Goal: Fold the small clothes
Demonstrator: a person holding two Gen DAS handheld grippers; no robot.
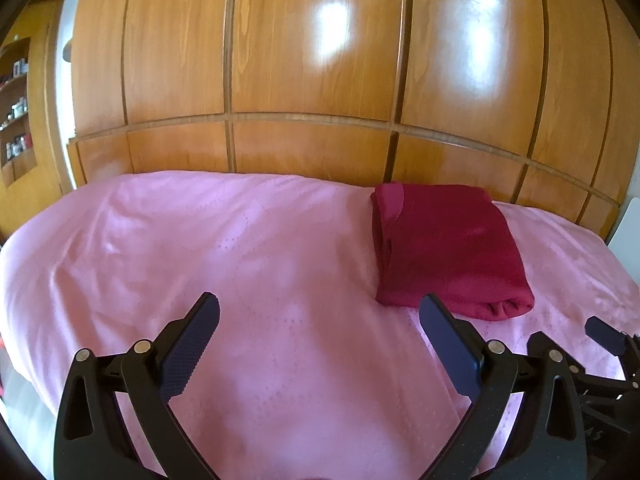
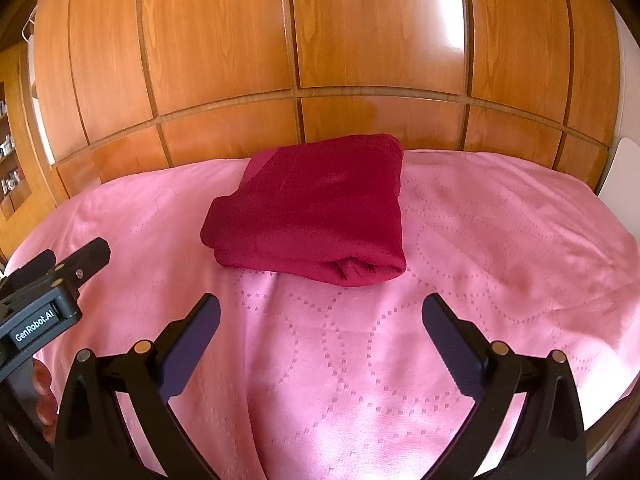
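A dark red garment (image 1: 448,246) lies folded into a thick rectangle on the pink bedspread (image 1: 260,248), close to the bed's far edge. From the right wrist camera the same garment (image 2: 316,208) sits straight ahead, its rolled fold facing me. My left gripper (image 1: 320,312) hovers open over bare bedspread, the garment ahead and to its right. My right gripper (image 2: 320,312) is open too, a short way in front of the garment and apart from it. Nothing is between either pair of fingers.
A glossy wooden wardrobe (image 1: 320,60) rises directly behind the bed. Shelves with small bottles (image 1: 16,108) are at the far left. The right gripper (image 1: 604,336) shows at the left wrist view's right edge; the left gripper (image 2: 52,280) and a hand (image 2: 44,400) show in the right wrist view.
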